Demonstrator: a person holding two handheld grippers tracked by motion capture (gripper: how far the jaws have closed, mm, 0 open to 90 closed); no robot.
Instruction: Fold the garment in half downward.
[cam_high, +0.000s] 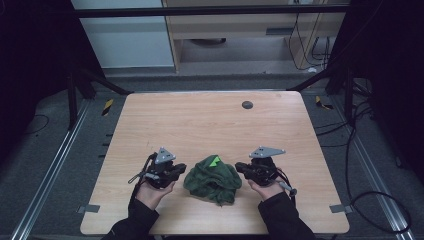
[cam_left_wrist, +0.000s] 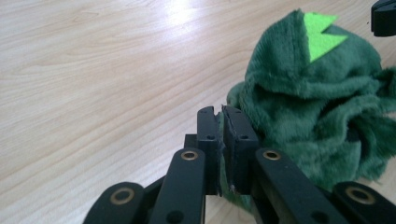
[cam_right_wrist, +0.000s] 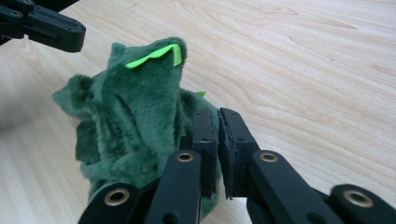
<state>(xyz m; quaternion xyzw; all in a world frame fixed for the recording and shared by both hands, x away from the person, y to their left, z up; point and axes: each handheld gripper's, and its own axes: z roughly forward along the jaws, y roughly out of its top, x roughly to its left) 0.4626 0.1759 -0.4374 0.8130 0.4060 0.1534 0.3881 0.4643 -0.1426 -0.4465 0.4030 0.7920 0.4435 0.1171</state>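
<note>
Nearest the camera in the high view, two dark-sleeved forearms are being extended over the near edge of the table. The left hand-held gripper and the right hand-held gripper are being held level, each aimed inward at the crumpled green fleece garment, which is lying between them on the near middle of the table. In the left gripper view, the jaws of the left hand-held gripper are being pressed together on a thin edge of green fleece garment, a sliver of green being visible between the pads. In the right gripper view, the right hand-held gripper is likewise being held closed; green fabric is seen behind and below the jaws, but whether any is being pinched cannot be told. A lime-green spiked trim is being shown at the top of the heap.

Risks, as judged: only a narrow hem is being caught, so the plush pile may be slipping free if the garment is lifted or spread; uneven pulling may be bunching rather than opening it.

Farther off, a pale wood-grain surface with a dark round grommet is being shown, then grey flooring, black frame struts, trailing cables and light cabinets.
</note>
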